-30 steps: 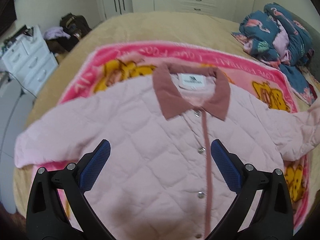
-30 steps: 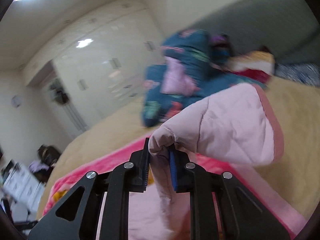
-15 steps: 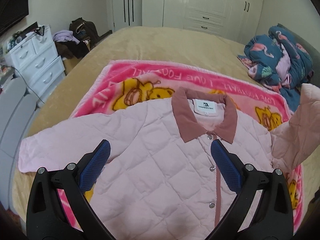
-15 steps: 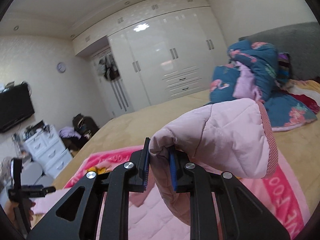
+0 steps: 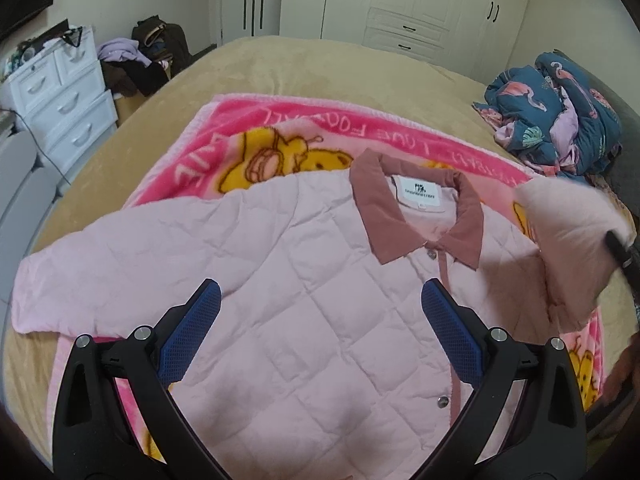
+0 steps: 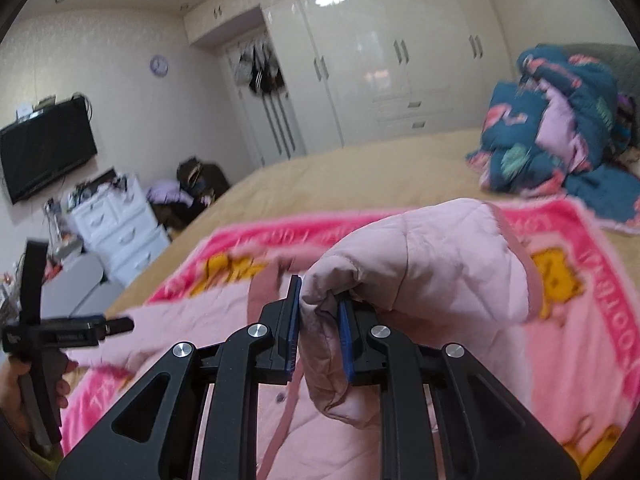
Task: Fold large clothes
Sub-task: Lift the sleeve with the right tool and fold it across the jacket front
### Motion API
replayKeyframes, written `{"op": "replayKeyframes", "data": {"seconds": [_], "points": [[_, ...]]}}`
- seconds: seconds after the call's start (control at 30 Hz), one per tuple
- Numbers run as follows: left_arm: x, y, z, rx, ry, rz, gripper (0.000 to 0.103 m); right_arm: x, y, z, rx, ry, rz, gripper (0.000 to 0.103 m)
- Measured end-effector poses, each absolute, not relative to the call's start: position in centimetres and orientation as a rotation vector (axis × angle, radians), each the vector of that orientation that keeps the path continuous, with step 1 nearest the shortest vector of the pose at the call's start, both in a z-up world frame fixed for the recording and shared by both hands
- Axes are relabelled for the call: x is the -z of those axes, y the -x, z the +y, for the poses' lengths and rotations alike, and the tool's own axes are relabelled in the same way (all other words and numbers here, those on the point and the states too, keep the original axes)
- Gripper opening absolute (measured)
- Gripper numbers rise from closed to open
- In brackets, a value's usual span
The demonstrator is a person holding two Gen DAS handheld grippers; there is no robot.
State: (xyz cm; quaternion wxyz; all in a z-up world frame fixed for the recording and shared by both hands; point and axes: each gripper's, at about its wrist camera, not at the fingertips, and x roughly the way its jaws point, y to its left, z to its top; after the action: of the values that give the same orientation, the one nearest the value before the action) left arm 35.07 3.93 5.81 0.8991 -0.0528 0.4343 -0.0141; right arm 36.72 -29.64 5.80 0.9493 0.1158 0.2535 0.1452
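So there's a pink quilted jacket [image 5: 280,280] spread face up on a pink cartoon blanket [image 5: 304,128] in the middle of a tan bed [image 5: 320,60]. Collar [image 5: 420,216] points toward the far edge where the wardrobe [image 5: 420,0] is, hem toward the near edge, so the body runs near to far and the sleeves go out sideways.

Far left there's a white dresser [image 5: 64,96] with clutter and a TV [image 6: 44,156] on the wall. The left sleeve [image 5: 80,276] lies flat, reaching the blanket's left edge. The left gripper [image 5: 320,324] hangs over the chest with its jaws spread wide, nothing in them. On the right, the right gripper [image 6: 318,328] is clamped tight on the other sleeve [image 6: 432,264], lifted off the blanket and bunched. A blue flamingo quilt [image 5: 560,112] is heaped at the far right corner.
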Motion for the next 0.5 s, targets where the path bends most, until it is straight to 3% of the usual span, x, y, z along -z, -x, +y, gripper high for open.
{"op": "replayKeyframes", "data": {"seconds": [0.27,0.33,0.4,0.5], "points": [[-2.4,-35.3,4.3,0.054,0.167,0.937,0.094,1.0,-37.5,-24.0,-0.326,-0.28,0.659,0.02],[-1.5,-35.4,4.2,0.063,0.177,0.948,0.094,2.0,-37.3,-23.6,-0.337,-0.31,0.695,0.032],[-0.9,-35.5,4.2,0.069,0.191,0.958,0.094,3.2,-37.1,-23.9,-0.326,-0.397,0.747,0.058],[-0.1,-35.4,4.2,0.092,0.199,0.968,0.094,4.1,-36.4,-25.9,-0.266,-0.519,0.778,0.065]]}}
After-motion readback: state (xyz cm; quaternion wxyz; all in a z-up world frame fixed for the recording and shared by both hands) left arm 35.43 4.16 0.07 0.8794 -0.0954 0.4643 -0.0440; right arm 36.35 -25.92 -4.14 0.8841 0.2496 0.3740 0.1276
